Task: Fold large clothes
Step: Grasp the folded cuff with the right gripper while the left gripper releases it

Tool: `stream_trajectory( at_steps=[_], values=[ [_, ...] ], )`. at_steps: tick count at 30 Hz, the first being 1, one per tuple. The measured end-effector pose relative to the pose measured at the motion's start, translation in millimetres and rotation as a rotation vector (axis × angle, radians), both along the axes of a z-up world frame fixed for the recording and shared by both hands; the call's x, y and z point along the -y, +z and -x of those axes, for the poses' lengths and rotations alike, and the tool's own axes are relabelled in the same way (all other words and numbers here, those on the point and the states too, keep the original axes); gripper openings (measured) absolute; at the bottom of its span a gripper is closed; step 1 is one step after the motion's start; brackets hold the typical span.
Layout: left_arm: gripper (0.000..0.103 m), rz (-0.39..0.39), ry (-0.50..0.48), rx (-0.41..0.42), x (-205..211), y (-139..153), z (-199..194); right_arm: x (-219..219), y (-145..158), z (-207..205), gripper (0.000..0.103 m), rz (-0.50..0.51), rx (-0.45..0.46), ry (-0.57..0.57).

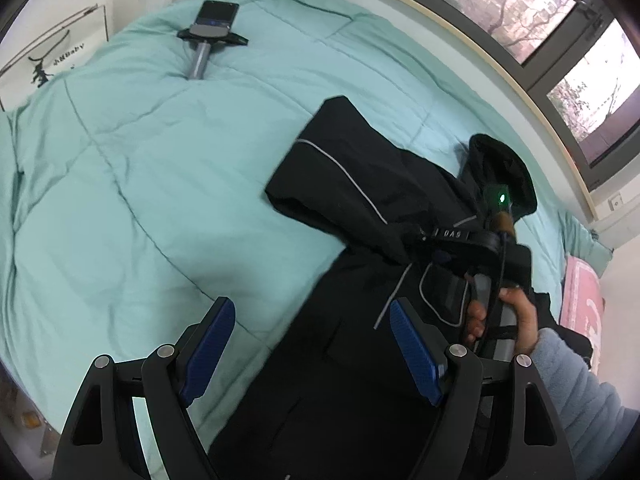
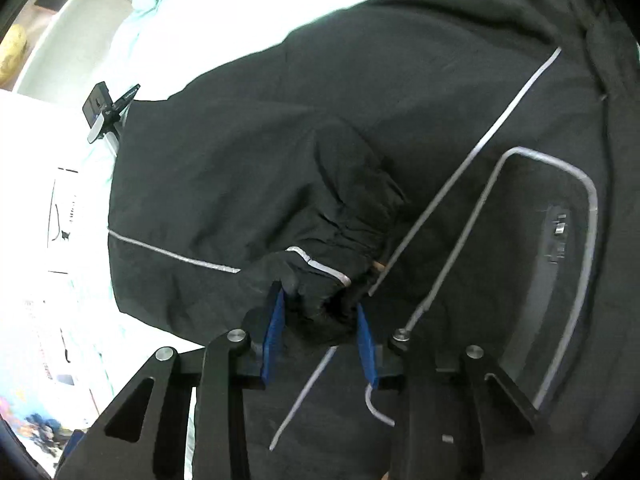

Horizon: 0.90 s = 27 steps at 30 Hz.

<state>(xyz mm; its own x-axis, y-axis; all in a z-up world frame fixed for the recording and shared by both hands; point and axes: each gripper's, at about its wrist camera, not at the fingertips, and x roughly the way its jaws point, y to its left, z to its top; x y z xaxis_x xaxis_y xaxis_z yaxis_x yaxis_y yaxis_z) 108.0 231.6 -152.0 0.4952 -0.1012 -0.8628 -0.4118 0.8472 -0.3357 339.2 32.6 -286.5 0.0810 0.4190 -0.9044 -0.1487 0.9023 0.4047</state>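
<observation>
A black jacket [image 1: 360,208] with grey piping lies spread on a teal quilt [image 1: 140,160]; its hood [image 1: 504,172] points toward the window. My left gripper [image 1: 312,308] hangs open above the jacket's lower edge, where cloth meets quilt, with nothing between its blue pads. In the right wrist view my right gripper [image 2: 320,320] is shut on the bunched sleeve cuff [image 2: 320,304] of the jacket [image 2: 260,160], and black cloth fills the gap between the pads. A hand [image 1: 516,312] in a light blue sleeve holds that tool over the jacket's chest.
A phone on a grey handle [image 1: 212,32] lies on the quilt at the far side, also seen as the phone mount [image 2: 106,114]. A window [image 1: 540,40] runs along the bed's right side. A pink item [image 1: 584,300] sits at the bed's right end.
</observation>
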Motion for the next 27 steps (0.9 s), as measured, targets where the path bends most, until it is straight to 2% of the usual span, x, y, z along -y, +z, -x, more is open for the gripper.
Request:
stream_trajectory(
  at_steps=[9, 16, 20, 27],
  values=[
    [0.08, 0.016, -0.023, 0.001, 10, 0, -3, 33, 85, 25, 0.031, -0.019, 0.196, -0.004],
    [0.08, 0.029, -0.049, 0.004, 21, 0, -6, 70, 139, 44, 0.031, 0.026, 0.35, -0.002],
    [0.08, 0.038, -0.055, 0.005, 24, -1, -9, 93, 158, 50, 0.031, 0.054, 0.402, -0.021],
    [0.08, 0.054, -0.083, -0.012, 37, -5, -15, 169, 172, 58, 0.031, 0.133, 0.439, -0.116]
  ],
)
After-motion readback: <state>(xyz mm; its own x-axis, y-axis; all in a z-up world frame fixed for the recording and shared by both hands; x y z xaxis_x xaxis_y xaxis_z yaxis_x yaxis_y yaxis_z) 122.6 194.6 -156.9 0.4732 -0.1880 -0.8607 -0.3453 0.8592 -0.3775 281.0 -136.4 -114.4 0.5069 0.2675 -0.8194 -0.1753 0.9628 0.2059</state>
